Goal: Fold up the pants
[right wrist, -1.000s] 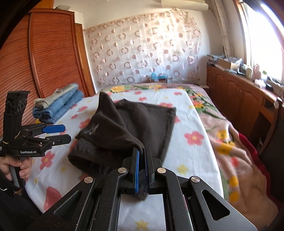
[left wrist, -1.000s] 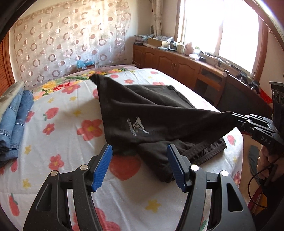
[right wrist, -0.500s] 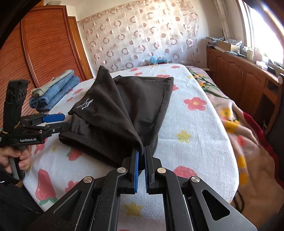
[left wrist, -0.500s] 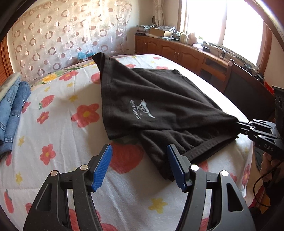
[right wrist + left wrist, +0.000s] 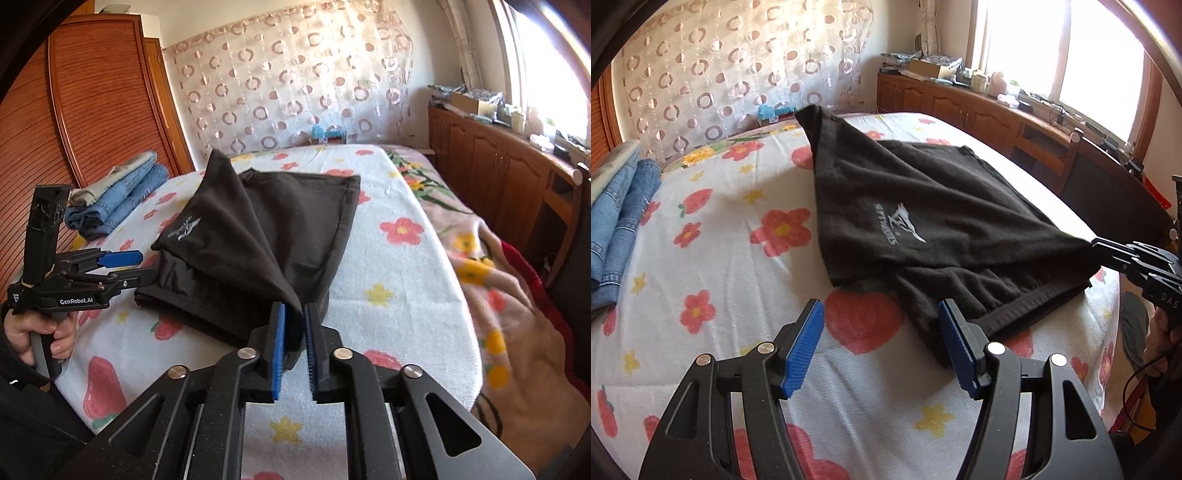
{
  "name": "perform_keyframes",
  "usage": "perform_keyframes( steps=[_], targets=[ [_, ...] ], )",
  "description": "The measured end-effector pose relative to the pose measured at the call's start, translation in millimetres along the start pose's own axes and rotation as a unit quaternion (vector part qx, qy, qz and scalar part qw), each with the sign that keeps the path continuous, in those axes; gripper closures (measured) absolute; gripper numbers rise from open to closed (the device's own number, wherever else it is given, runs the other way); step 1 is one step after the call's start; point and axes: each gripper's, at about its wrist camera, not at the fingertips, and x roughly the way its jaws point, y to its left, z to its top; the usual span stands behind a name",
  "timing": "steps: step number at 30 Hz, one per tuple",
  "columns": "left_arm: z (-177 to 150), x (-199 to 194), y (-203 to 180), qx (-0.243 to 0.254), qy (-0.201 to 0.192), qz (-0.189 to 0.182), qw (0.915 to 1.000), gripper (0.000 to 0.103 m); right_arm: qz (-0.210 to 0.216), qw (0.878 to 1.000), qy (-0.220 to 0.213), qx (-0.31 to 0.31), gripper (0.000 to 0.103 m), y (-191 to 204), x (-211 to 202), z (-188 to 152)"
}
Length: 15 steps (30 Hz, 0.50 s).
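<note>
While the left gripper [image 5: 879, 345] hovers with jaws spread just short of the black pants [image 5: 923, 206] on the floral bedsheet [image 5: 713, 258], nothing is held. From the right wrist view, the right gripper [image 5: 293, 343] pinches a pants corner, mid-fold; next, probably lower and let go.

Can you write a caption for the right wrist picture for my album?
Right gripper pinching a corner of the black pants on the flowery bed, left gripper open nearby.
</note>
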Motion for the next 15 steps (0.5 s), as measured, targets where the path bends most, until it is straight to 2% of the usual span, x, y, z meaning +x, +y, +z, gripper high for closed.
perform_keyframes(
  steps=[5, 9, 15],
  targets=[
    [6.2, -16.0, 10.1, -0.011, -0.022, 0.006, 0.9997, 0.038, 0.002, 1.0, -0.018, -0.008, 0.081, 7.2, -1.5, -0.9],
    [10.8, -29.2, 20.2, -0.019, -0.04, 0.014, 0.9989, 0.038, 0.012, 1.0, -0.02, -0.016, 0.067, 14.4, 7.8, 11.9],
    [15.9, -47.3, 36.8, -0.029, -0.065, 0.03, 0.997, 0.038, 0.043, 0.998, -0.017, -0.038, 0.064, 35.0, 37.9, 31.7]
  ],
)
